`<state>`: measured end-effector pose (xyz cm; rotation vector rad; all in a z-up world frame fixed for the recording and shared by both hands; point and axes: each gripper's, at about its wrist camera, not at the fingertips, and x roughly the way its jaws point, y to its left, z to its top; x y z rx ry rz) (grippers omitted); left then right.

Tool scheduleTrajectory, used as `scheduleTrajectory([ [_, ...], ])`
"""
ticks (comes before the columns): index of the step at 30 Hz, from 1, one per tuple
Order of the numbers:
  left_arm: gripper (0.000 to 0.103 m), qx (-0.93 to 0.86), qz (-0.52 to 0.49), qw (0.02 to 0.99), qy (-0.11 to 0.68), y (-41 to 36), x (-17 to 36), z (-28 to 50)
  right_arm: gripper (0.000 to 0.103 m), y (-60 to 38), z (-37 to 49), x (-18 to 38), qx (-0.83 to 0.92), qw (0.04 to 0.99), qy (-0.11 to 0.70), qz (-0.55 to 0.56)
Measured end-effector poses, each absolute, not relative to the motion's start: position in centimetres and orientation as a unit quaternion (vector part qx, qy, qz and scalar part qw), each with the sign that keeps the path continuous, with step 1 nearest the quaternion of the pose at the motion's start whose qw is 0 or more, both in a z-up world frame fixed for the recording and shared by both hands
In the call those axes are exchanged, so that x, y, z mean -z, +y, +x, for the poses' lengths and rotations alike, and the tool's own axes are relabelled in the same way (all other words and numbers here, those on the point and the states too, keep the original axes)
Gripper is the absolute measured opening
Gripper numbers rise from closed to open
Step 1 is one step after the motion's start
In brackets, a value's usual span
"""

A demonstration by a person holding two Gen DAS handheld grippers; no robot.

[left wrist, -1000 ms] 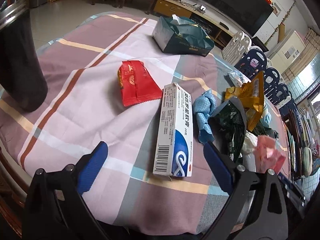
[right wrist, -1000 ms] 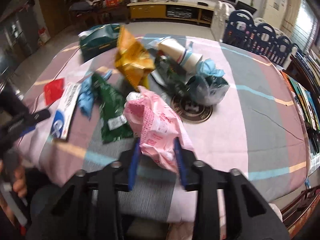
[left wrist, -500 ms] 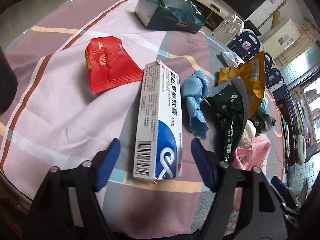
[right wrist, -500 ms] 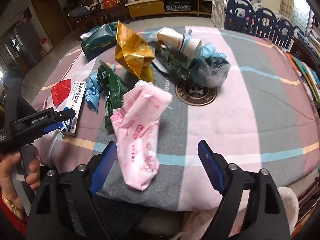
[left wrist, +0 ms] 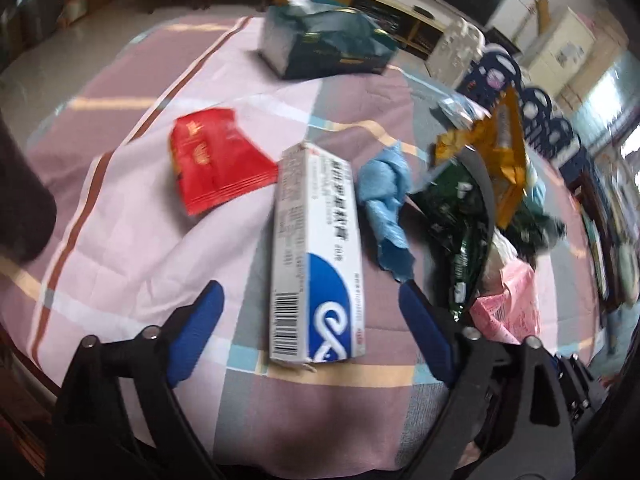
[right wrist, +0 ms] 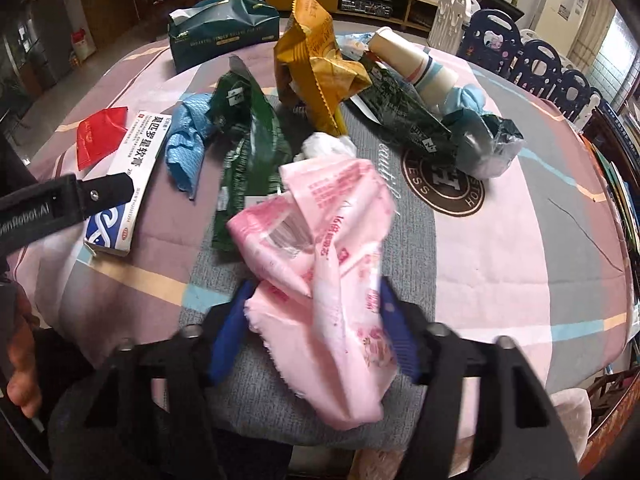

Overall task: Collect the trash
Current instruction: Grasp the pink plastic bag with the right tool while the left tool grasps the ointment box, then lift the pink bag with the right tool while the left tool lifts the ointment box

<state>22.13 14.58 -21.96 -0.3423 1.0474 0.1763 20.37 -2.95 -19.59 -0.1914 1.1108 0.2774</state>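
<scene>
**Right tongs close on the pink wrapper; left tongs spread over the box**

Since half a second ago the right tongs (right wrist: 314,332), then wide apart with the pink wrapper (right wrist: 320,248) lying free between them, have dropped onto it; their jaws are closing and the blue pads sit against its lower end on both sides. The left tongs (left wrist: 310,320), narrower then, are opening again, released, straddling the near end of the white-and-blue carton box (left wrist: 316,252) without touching it.

Left view only: both left pads (left wrist: 196,332) and the gap either side of the box. Right view only: paper cup (right wrist: 412,64), crumpled dark bag (right wrist: 484,144), white wad (right wrist: 326,146), the round logo printed on the cloth, and a hand (right wrist: 22,364) holding the left tool's grip.

Count on the desk (right wrist: 500,260), right view: one pink wrapper, one box, one red sachet (right wrist: 100,136), one blue rag (right wrist: 188,144), two dark green wrappers (right wrist: 248,148), one gold snack bag (right wrist: 316,64), one cup, one dark bag, one white wad.

Containers: one teal tissue pack (right wrist: 224,28), a white tissue poking from its top. What the cup contains cannot be told.
</scene>
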Motion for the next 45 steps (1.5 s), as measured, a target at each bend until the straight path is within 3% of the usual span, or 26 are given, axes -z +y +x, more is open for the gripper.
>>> scheduleTrajectory([
  [2, 0.092, -0.079, -0.103, 0.845, 0.518, 12.7, 22.2, 23.1, 0.043, -4.0, 20.4, 19.3, -0.140, 0.835, 0.530, -0.052],
  [5, 0.092, -0.093, -0.017, 0.835, 0.541, 10.7, 23.2, 24.0, 0.041, -6.0, 20.0, 18.3, -0.135, 0.838, 0.528, -0.009],
  [8, 0.084, -0.114, 0.036, 0.830, 0.545, 10.1, 23.9, 24.1, 0.041, -7.2, 19.2, 17.6, -0.122, 0.847, 0.517, -0.024],
  [11, 0.076, -0.102, 0.028, 0.836, 0.538, 10.5, 23.8, 23.8, 0.041, -7.6, 18.7, 17.7, -0.105, 0.851, 0.512, -0.058],
  [17, 0.056, -0.069, -0.046, 0.840, 0.536, 12.3, 23.9, 23.2, 0.056, -7.6, 19.3, 19.2, -0.099, 0.840, 0.531, -0.041],
  [21, 0.053, -0.070, -0.055, 0.842, 0.532, 12.5, 23.8, 23.0, 0.069, -6.8, 19.5, 19.8, -0.089, 0.843, 0.526, -0.068],
  [25, 0.046, -0.068, -0.074, 0.844, 0.526, 12.9, 23.6, 22.8, 0.071, -6.1, 19.5, 20.7, -0.076, 0.841, 0.526, -0.099],
  [37, 0.056, -0.058, -0.080, 0.843, 0.529, 12.7, 23.7, 23.0, 0.071, -5.4, 20.1, 20.7, -0.070, 0.845, 0.520, -0.108],
  [40, 0.069, -0.056, -0.079, 0.842, 0.531, 12.6, 23.7, 23.0, 0.071, -5.1, 20.0, 20.8, -0.069, 0.845, 0.518, -0.114],
  [41, 0.083, -0.060, -0.077, 0.839, 0.535, 12.6, 23.8, 23.1, 0.071, -5.1, 19.9, 20.8, -0.068, 0.845, 0.517, -0.113],
  [44, 0.084, -0.065, -0.084, 0.837, 0.537, 12.9, 23.9, 23.1, 0.071, -5.2, 19.9, 20.8, -0.067, 0.845, 0.520, -0.110],
  [45, 0.081, -0.063, -0.086, 0.838, 0.536, 12.9, 23.9, 23.1, 0.071, -5.2, 20.0, 20.8, -0.066, 0.844, 0.520, -0.110],
])
